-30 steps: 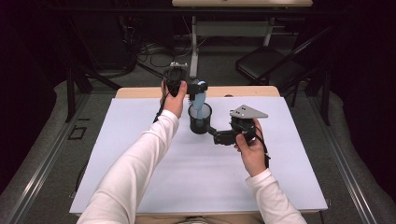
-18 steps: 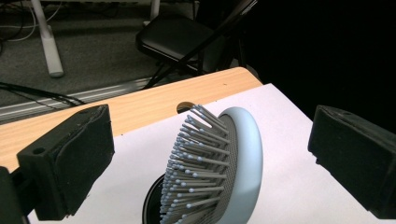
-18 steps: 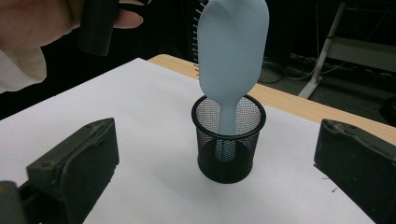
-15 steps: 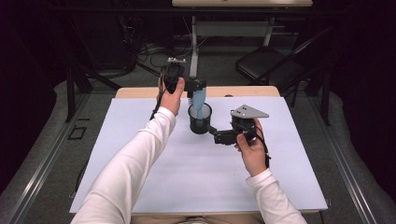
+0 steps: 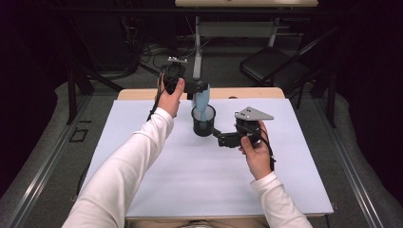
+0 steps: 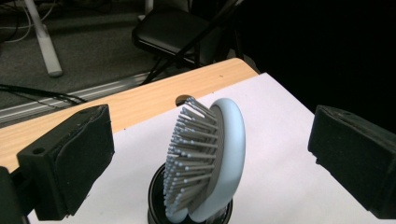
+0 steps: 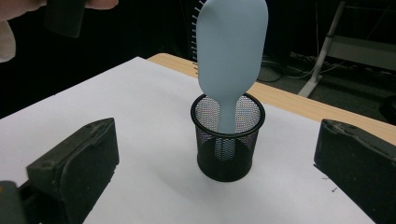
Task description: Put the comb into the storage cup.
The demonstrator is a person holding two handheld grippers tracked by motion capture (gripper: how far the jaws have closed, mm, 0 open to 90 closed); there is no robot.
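Note:
A light blue hairbrush (image 5: 202,99) stands handle-down in a black mesh cup (image 5: 203,122) on the white table cover. In the left gripper view its bristles (image 6: 191,154) face left. My left gripper (image 5: 194,88) hovers just left of the brush head, open, and its jaws stand wide of the brush (image 6: 219,154) without touching it. My right gripper (image 5: 220,137) rests low to the right of the cup. It is open and points at the cup (image 7: 227,140) and brush (image 7: 231,46), with nothing between its pads.
The white cover (image 5: 190,185) spreads wide toward the person, with a strip of wooden tabletop (image 5: 247,93) at the far edge. A black folding chair (image 5: 275,66) and a table leg (image 5: 197,47) stand on the floor beyond.
My left gripper has drawn slightly up and left, away from the brush head. The right gripper, cup and brush have stayed put.

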